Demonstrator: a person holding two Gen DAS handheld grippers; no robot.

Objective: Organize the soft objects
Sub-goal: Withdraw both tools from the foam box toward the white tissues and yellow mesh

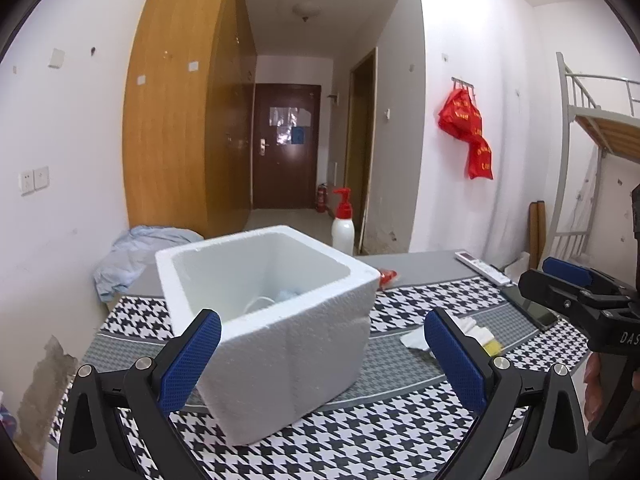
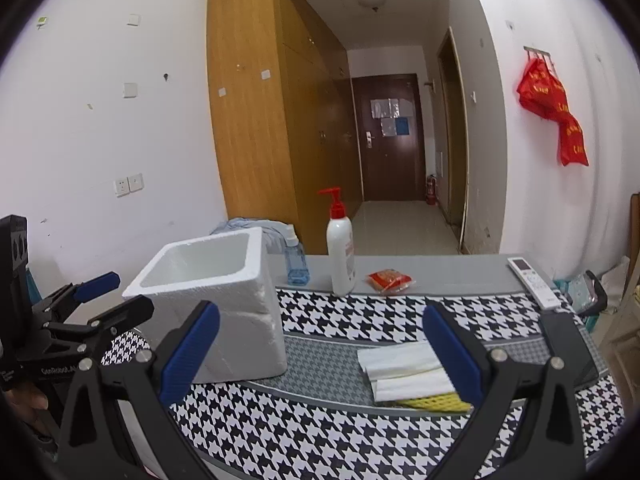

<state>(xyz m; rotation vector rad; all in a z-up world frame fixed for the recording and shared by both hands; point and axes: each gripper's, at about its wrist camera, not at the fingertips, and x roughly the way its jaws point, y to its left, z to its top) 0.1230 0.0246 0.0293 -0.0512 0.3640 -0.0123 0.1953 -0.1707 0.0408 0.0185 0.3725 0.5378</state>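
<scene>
Left gripper (image 1: 322,354): jaws wide apart, empty, held low before the foam box (image 1: 280,328). Right gripper (image 2: 320,354): jaws likewise wide, empty, to the right of the box.
Foam box: white, open-topped, upright on the houndstooth cloth (image 2: 360,440); something pale lies at its bottom, unclear what.
Folded white cloths (image 2: 404,368): right of the box, flat on the cloth, with a yellow mesh cloth (image 2: 436,402) under their near edge.
Pump bottle (image 2: 340,256): behind and right of the box.
Red packet (image 2: 390,280): further right again.
</scene>
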